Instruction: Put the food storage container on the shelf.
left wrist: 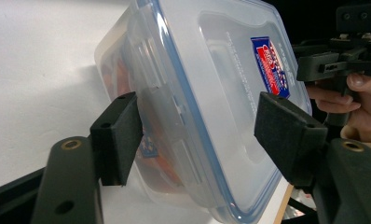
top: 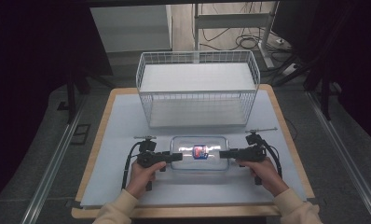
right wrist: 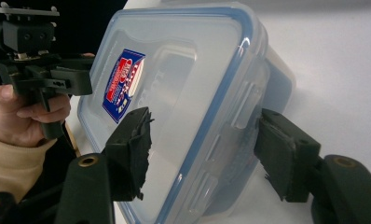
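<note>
A clear plastic food box [top: 200, 153] with a blue-edged lid is seen lying flat on the pale mat of the tabletop [top: 127, 116], near the person's edge and just in front of a white wire basket [top: 197, 88]. In the middle of the lid a red, white and blue label [top: 200, 150] is stuck; its writing is too small and blurred to be read, and the raised lettering moulded into the lid beside it cannot be made out either. Orange and red contents are glimpsed through the box wall in the left claw view.

The left claw [top: 176, 157] is held at the left short end of the box. In its own view the box end, with its lid clip, is framed between the two black pads [left wrist: 118, 135], one on the base side and one over the lid; a gap is seen at each pad, so the claw is taken as apart, with nothing pressed.

The right claw [top: 224, 153] is held at the opposite short end. In its own view the box end is set between its pads [right wrist: 132, 149], one over the lid and one by the base. The pad on the lid side is frayed at its edge. Whether these pads press on the box cannot be told, though they stand close to it
</note>
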Demonstrator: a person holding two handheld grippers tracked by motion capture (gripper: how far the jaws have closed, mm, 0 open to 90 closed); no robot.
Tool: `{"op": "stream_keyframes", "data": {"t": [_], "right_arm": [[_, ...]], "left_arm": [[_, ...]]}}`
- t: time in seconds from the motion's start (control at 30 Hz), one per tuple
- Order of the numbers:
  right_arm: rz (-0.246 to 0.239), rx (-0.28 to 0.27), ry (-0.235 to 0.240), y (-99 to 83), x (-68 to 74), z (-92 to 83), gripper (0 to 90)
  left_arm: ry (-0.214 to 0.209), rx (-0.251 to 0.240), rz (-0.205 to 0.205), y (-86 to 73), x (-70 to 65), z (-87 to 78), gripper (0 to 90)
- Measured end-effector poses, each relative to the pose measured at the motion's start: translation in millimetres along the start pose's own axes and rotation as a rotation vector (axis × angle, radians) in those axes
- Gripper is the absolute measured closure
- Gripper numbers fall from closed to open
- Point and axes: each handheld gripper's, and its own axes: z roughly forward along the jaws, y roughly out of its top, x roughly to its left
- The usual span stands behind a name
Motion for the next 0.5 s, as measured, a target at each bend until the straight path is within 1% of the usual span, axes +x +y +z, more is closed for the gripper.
{"op": "stream_keyframes", "data": {"t": [0.03,0.07,0.17,0.23,0.33,0.4,0.5], "right_arm": [[-0.025,-0.001,-0.011,-1.2,3.6,-1.3,38.3],[-0.042,-0.003,-0.019,-2.2,6.1,-2.3,38.5],[-0.075,-0.008,-0.039,-5.3,12.6,-5.1,39.3],[-0.087,-0.016,-0.045,-7.2,15.0,-5.9,39.9],[-0.100,-0.026,-0.040,-11.0,17.3,-9.7,42.9],[-0.114,-0.033,-0.035,-14.2,19.1,-12.8,45.9],[-0.137,-0.040,-0.035,-18.1,21.7,-15.9,47.0]], "left_arm": [[0.000,-0.004,0.010,-1.4,-0.5,-1.7,34.9],[-0.001,-0.011,0.007,-2.5,-1.5,-2.6,36.2],[0.001,-0.033,0.020,-6.9,-3.8,-5.6,38.6],[0.003,-0.050,0.026,-10.4,-5.6,-7.1,39.3],[0.007,-0.067,0.038,-15.1,-9.0,-10.2,41.5],[0.014,-0.080,0.059,-19.4,-12.3,-12.9,42.8],[0.019,-0.093,0.073,-23.3,-15.1,-14.6,44.1]]}}
